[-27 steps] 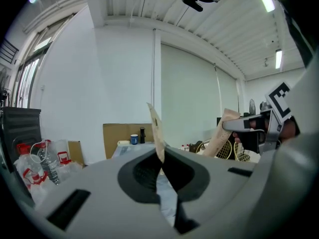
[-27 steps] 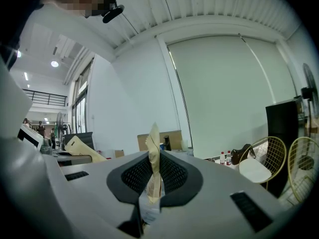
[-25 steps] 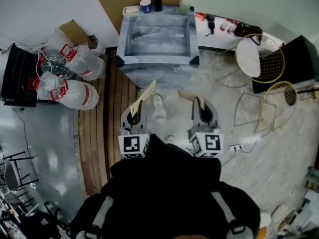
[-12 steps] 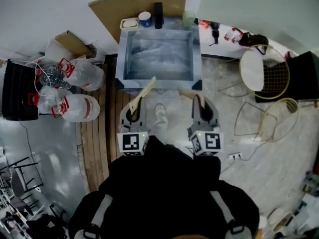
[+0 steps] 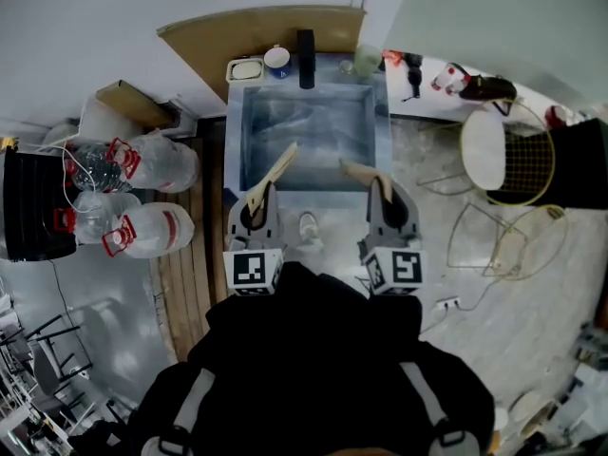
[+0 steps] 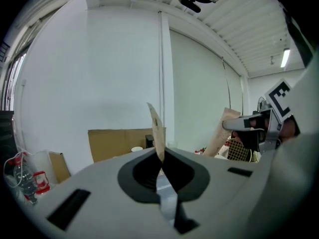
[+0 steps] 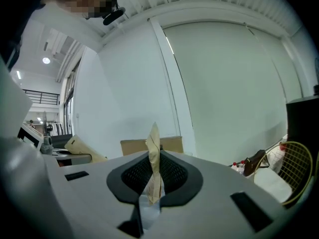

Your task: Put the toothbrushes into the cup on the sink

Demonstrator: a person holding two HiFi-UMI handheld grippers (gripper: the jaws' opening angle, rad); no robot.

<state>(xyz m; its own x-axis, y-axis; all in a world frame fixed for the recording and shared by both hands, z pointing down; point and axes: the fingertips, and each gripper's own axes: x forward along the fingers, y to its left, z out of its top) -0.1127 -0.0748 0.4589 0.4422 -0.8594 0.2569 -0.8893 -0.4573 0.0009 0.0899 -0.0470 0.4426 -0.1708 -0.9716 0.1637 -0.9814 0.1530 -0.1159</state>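
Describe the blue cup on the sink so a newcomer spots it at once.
Find the grey sink against the far wall. On its back ledge, the cup stands between a flat white dish and a tall black object. It alone is blue outside, white inside.

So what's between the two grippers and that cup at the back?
Just the sink, its basin looking bare in the head view; the cup sits on its far rim.
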